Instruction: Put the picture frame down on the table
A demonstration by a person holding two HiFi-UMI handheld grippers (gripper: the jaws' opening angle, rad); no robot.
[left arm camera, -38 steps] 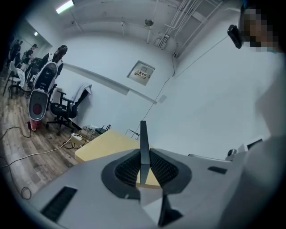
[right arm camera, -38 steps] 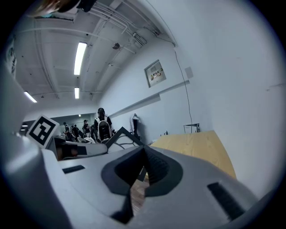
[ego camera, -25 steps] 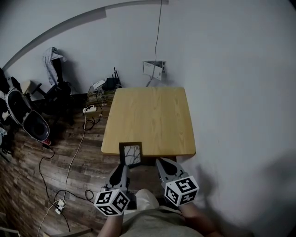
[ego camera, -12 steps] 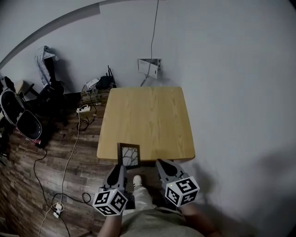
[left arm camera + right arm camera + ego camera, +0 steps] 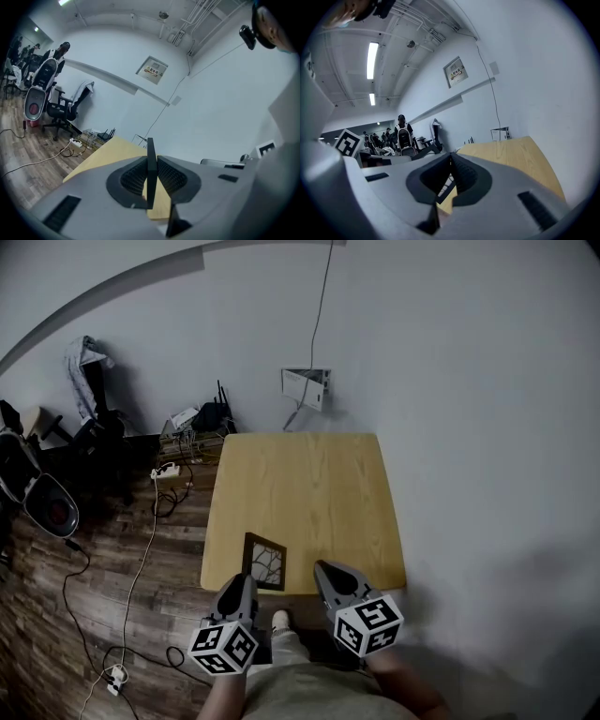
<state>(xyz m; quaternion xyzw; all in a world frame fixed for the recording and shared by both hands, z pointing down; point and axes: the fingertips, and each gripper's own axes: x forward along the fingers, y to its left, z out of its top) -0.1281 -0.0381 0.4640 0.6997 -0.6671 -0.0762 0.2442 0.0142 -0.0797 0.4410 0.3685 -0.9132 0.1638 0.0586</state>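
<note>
Left gripper [image 5: 151, 164]: 2 jaws clamped on the thin dark edge of the picture frame [image 5: 264, 562], which stands edge-on between the pads. Right gripper [image 5: 451, 157]: jaws pressed together, tips meeting, nothing gripped. Frame is tilted over the table's [image 5: 300, 484] near edge, close to the near-left corner; whether it touches the top cannot be told. Right gripper is at the same near edge, right of the frame and apart from it. Wood floor [image 5: 112, 596] with loose cables lies left of the table.
</note>
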